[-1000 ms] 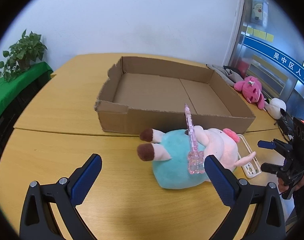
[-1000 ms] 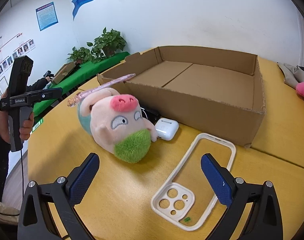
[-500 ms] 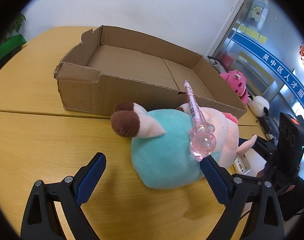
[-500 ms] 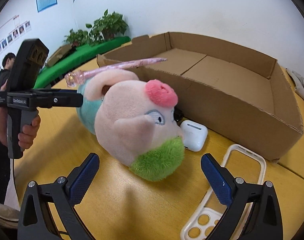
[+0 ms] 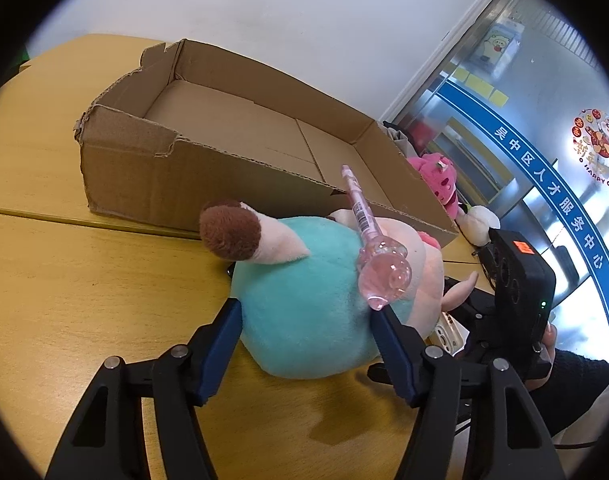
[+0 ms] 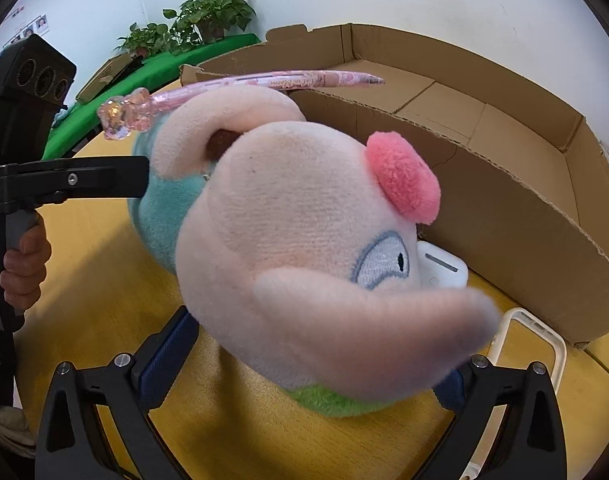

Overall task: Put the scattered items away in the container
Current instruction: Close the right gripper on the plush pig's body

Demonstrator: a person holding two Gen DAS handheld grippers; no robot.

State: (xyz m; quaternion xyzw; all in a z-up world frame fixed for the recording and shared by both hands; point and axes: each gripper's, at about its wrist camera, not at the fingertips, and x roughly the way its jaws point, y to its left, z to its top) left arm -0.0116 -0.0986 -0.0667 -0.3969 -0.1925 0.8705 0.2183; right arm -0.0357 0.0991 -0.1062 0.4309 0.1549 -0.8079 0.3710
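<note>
Showing earbud case (image 6: 442, 270) only right view.

Both views are bright and evenly lit, with soft light from above. The fisheye lens bends straight lines, so the cardboard box (image 5: 240, 136) looks curved, and a black ring closes the corners. The plush pig (image 6: 304, 248) throws a soft shadow on the yellow table (image 5: 64, 280). In the right wrist view its near ear is out of focus. The glass wall (image 5: 544, 128) shows pale reflections. The pink pen (image 5: 380, 268) has small bright glints.
</note>
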